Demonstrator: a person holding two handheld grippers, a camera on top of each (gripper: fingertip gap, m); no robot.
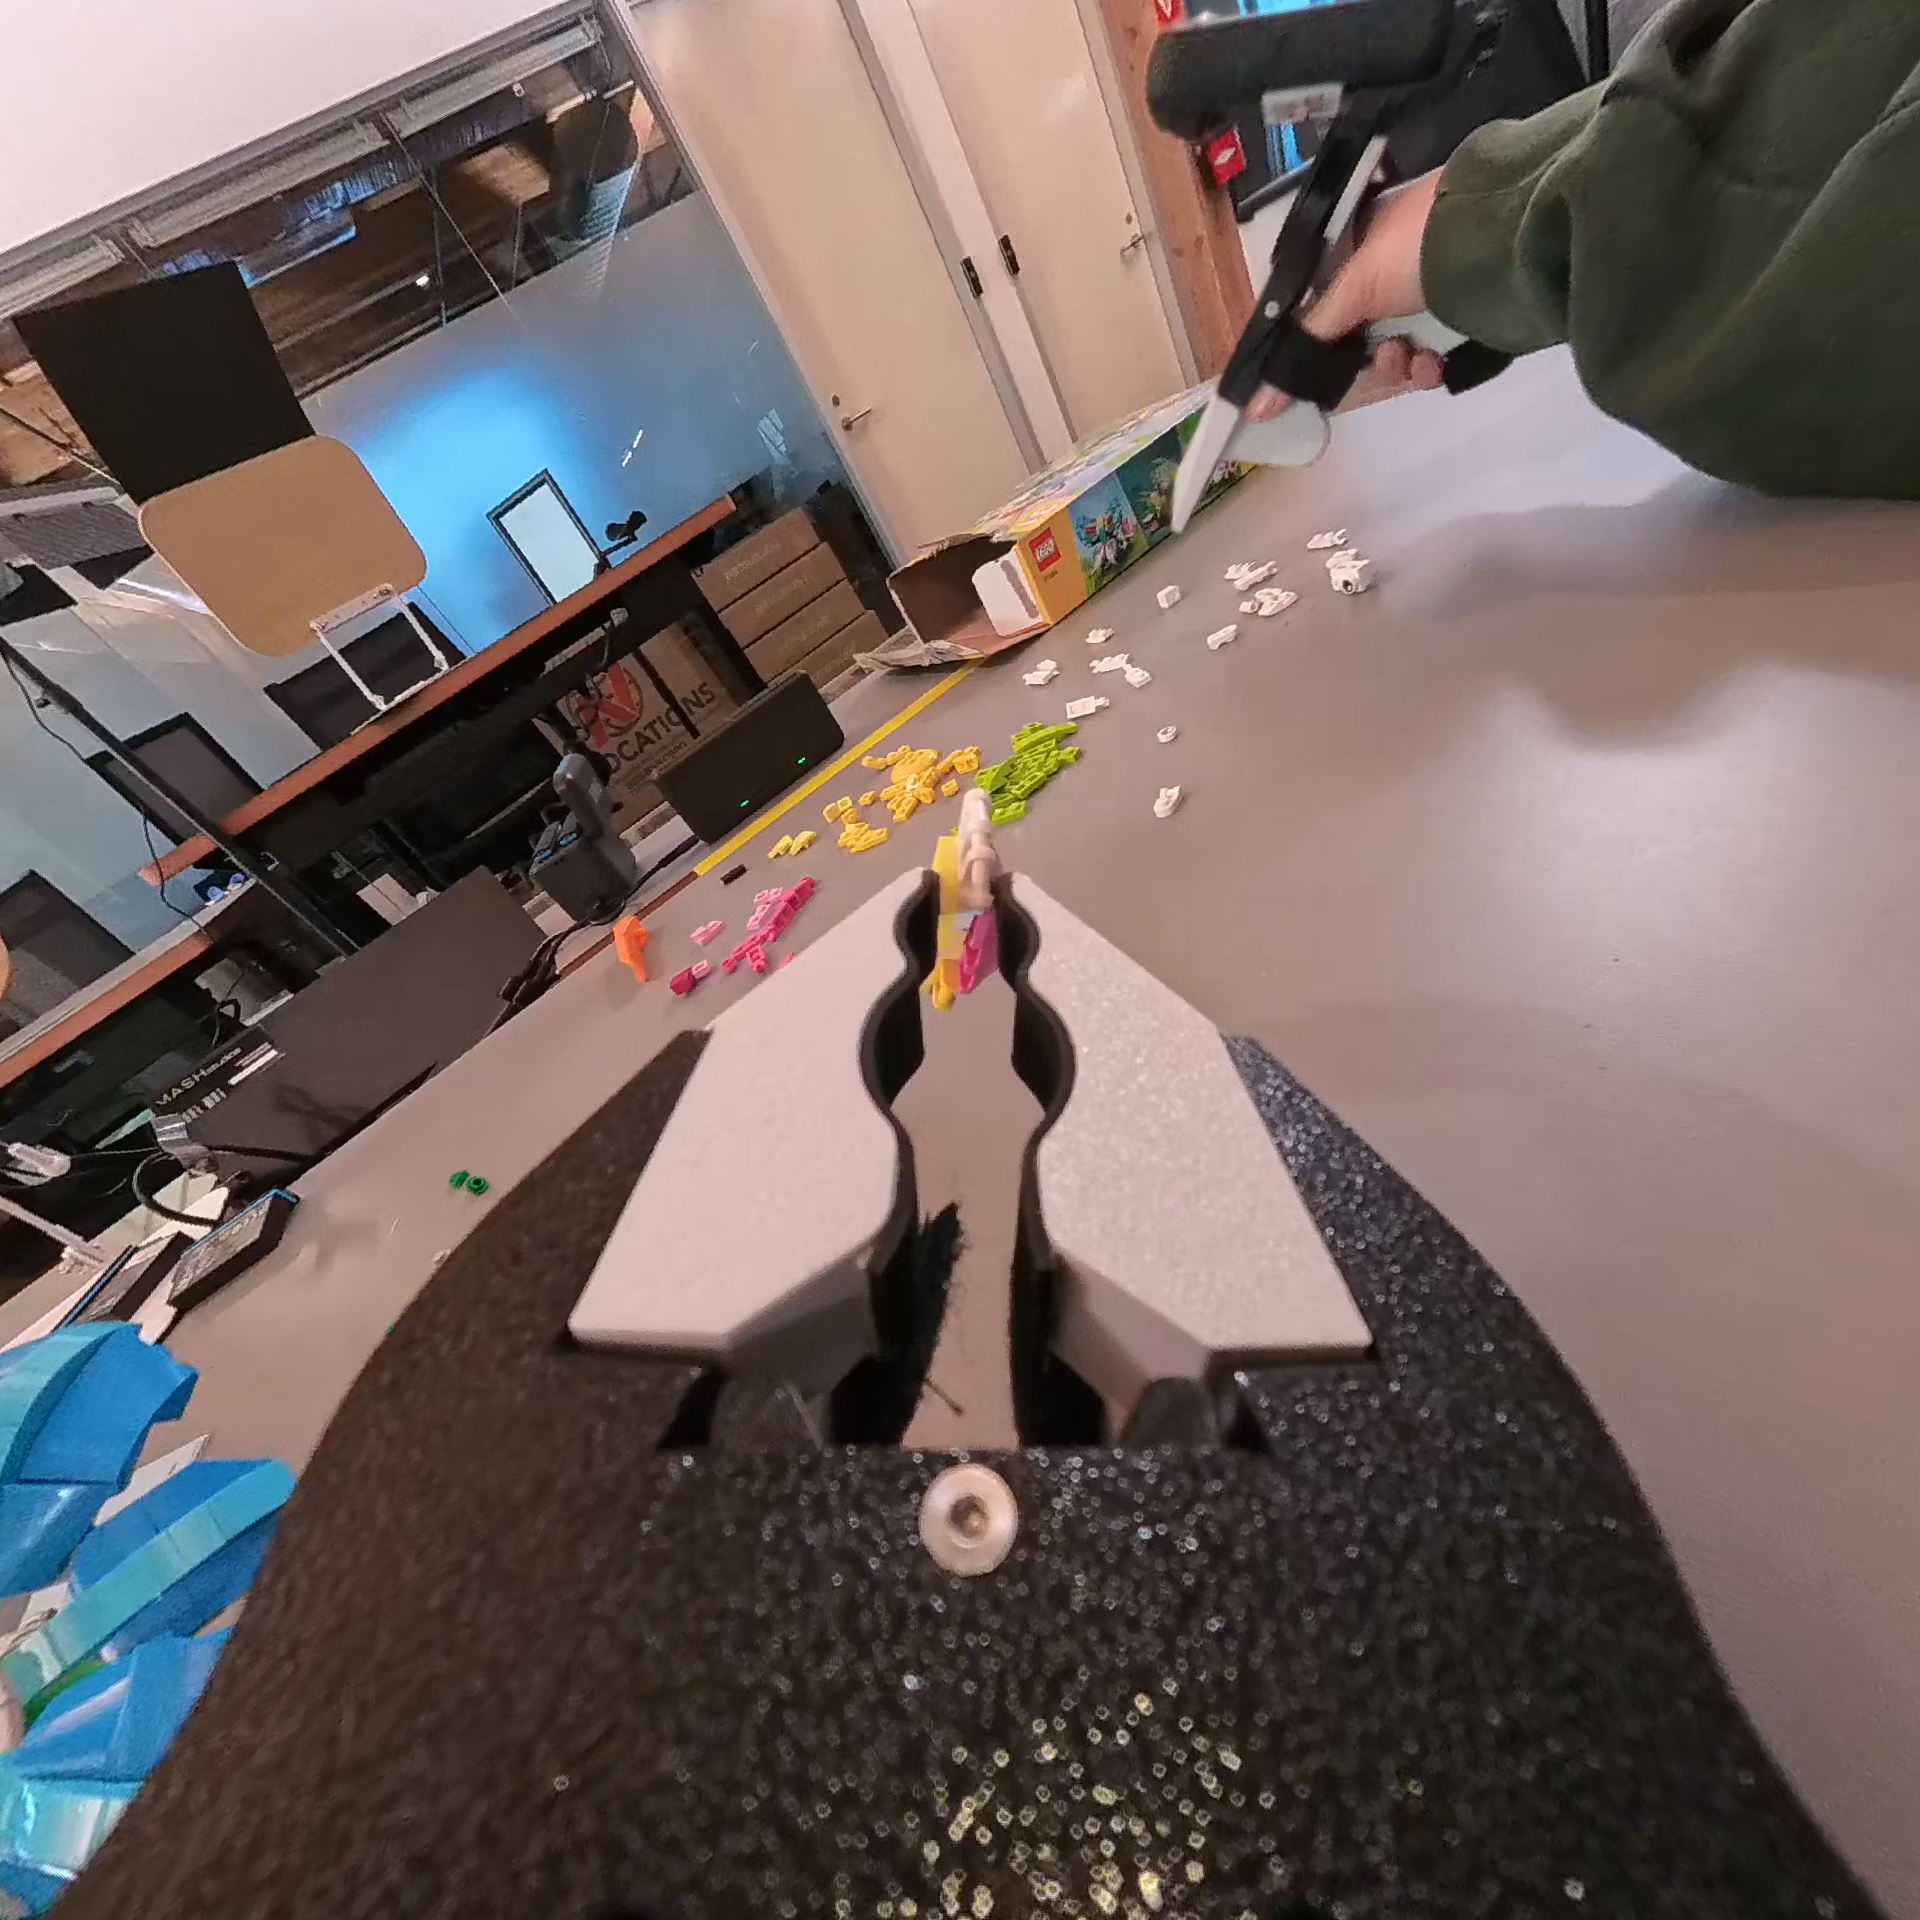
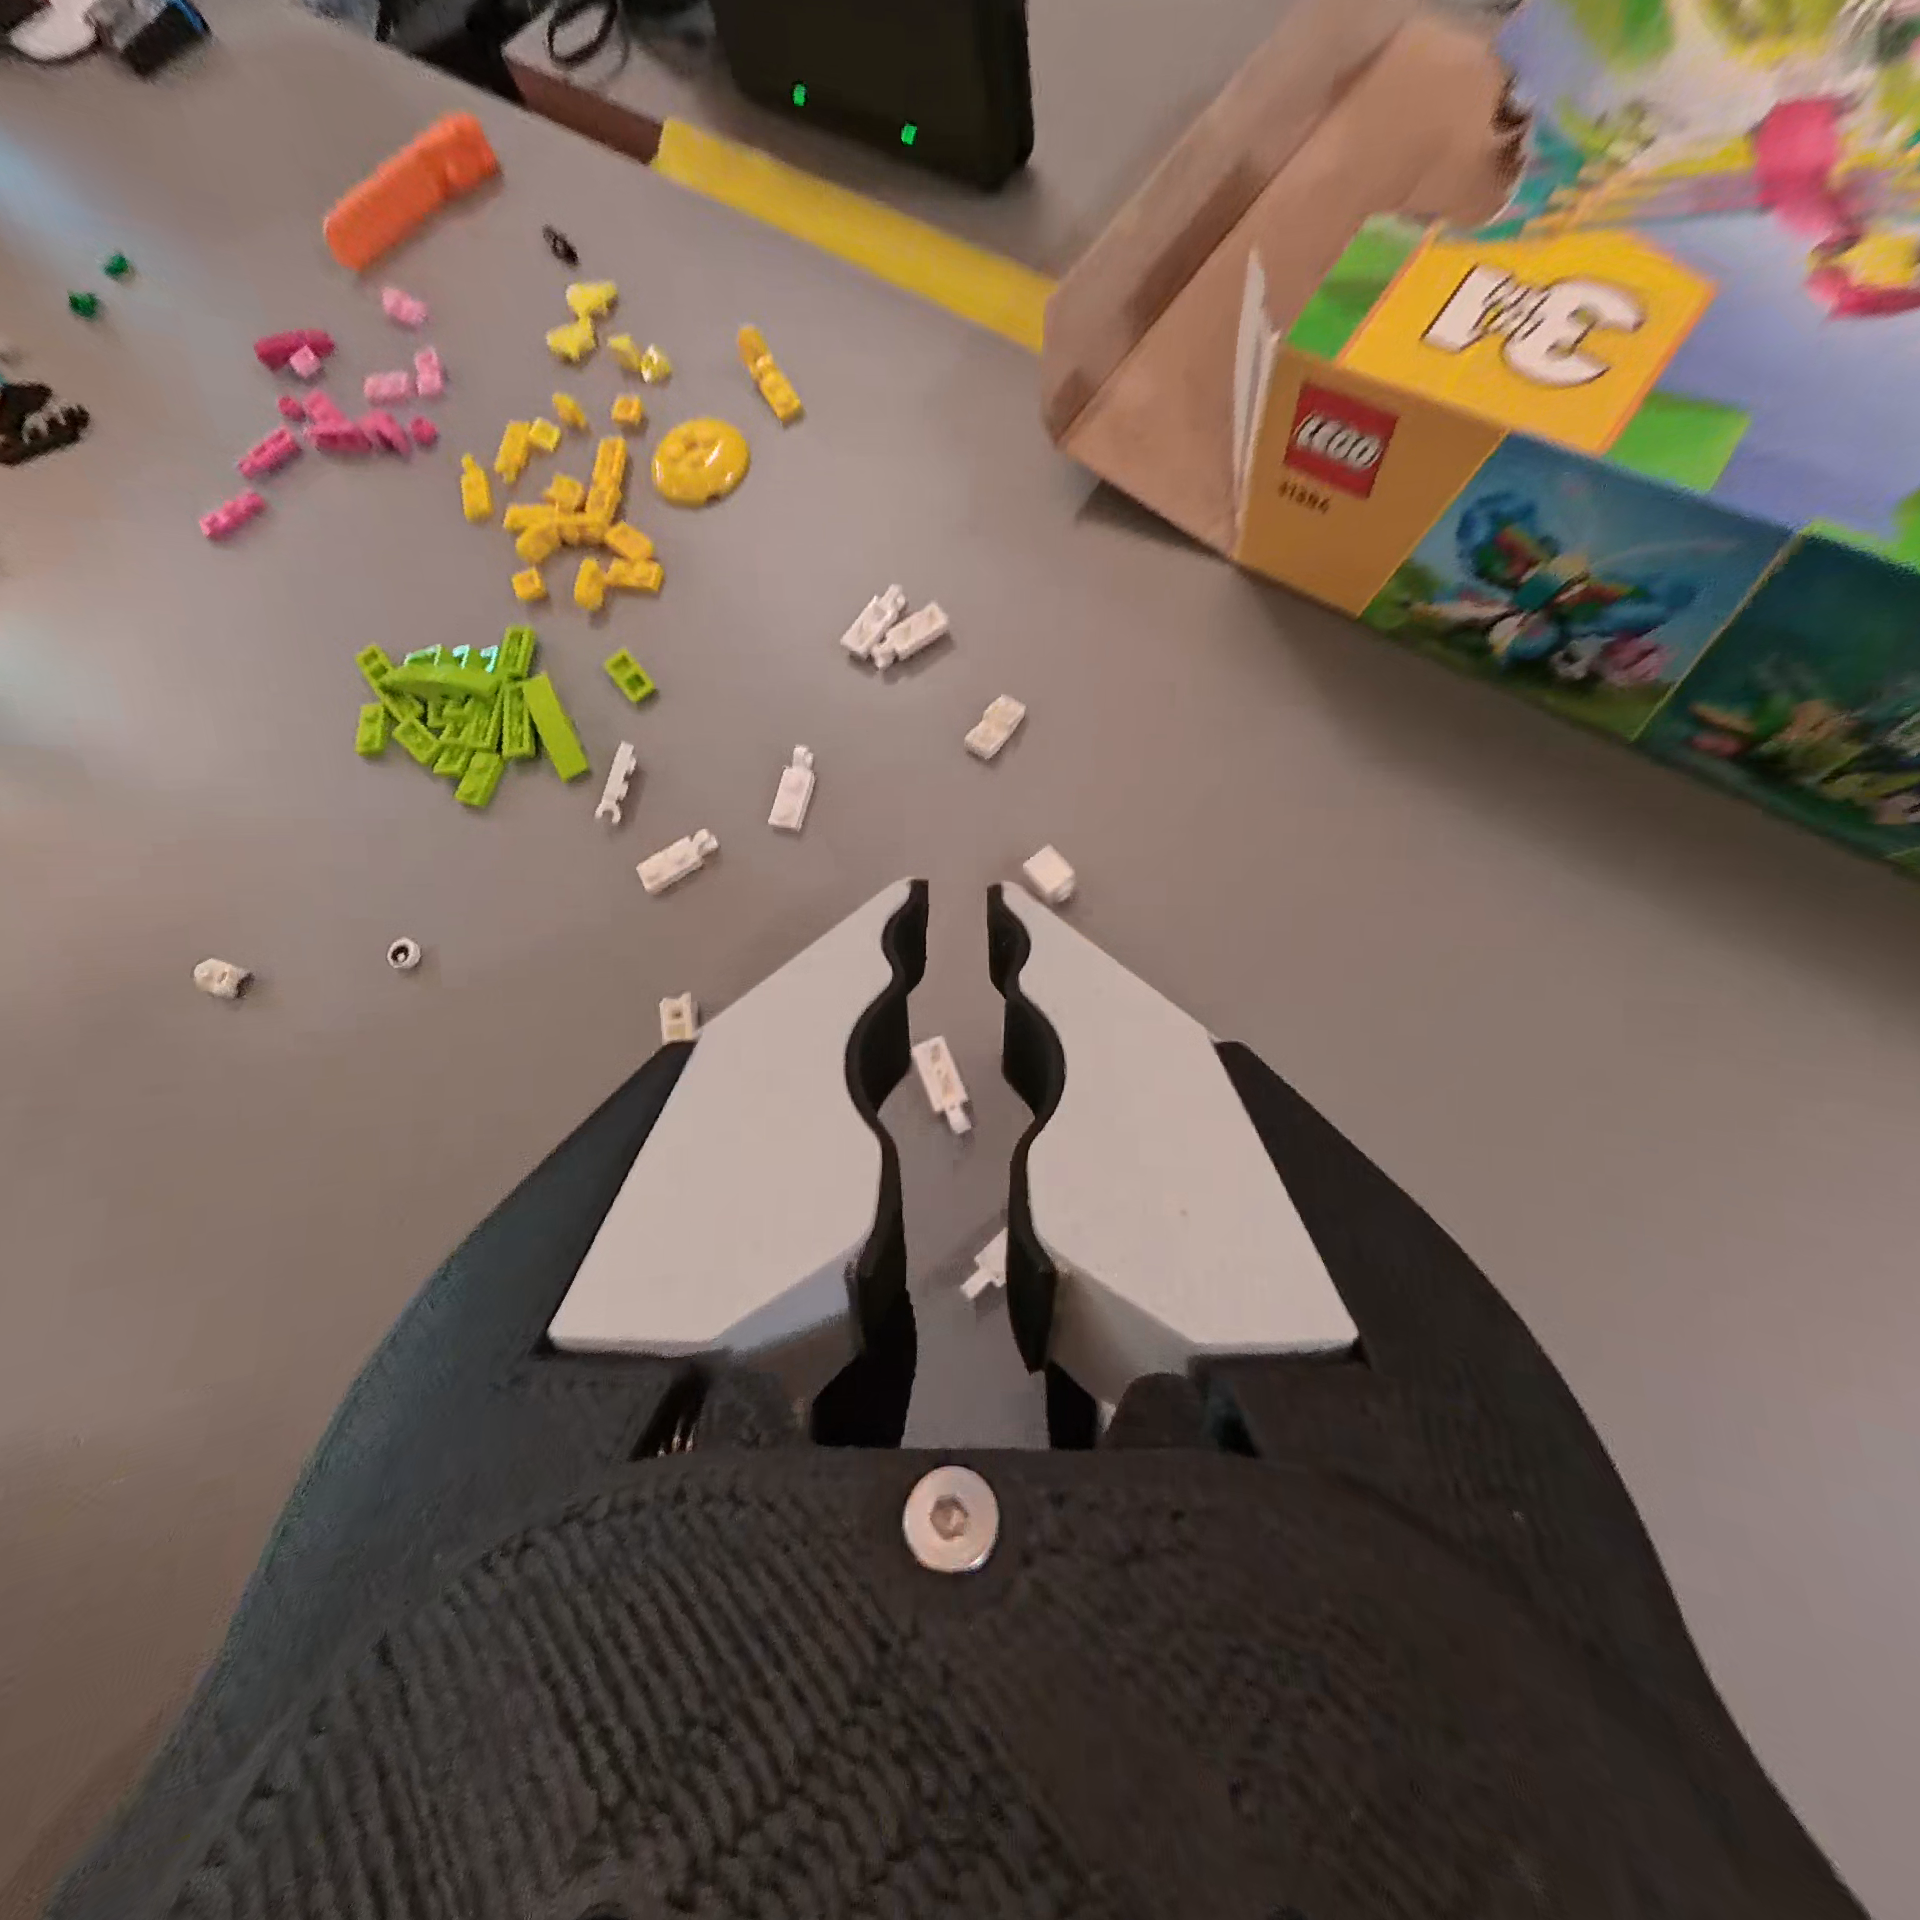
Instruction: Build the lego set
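Note:
My left gripper (image 1: 966, 894) is shut on a small lego assembly (image 1: 964, 935) of yellow, pink and tan pieces and holds it above the grey table (image 1: 1455, 935). My right gripper (image 2: 954, 891) is open a little and empty, low over scattered white pieces (image 2: 940, 1070). It also shows in the left wrist view (image 1: 1216, 457), held by a hand in a green sleeve near the box. Sorted piles lie on the table: lime green (image 2: 468, 712), yellow (image 2: 582, 520), pink (image 2: 332, 416) and white (image 1: 1257, 597).
The open lego box (image 2: 1558, 499) lies at the far right of the table. An orange brick separator (image 2: 410, 192) lies beyond the pink pile. A blue built part (image 1: 94, 1538) sits at the lower left. A black device (image 2: 883, 73) stands past the table's yellow-taped edge (image 2: 852, 239). Spacing between my two grippers at the tips: around 35 cm. To the black device (image 2: 883, 73): right tips about 30 cm, left tips about 45 cm. My left wrist view (image 1: 778, 754) looks at it from another angle.

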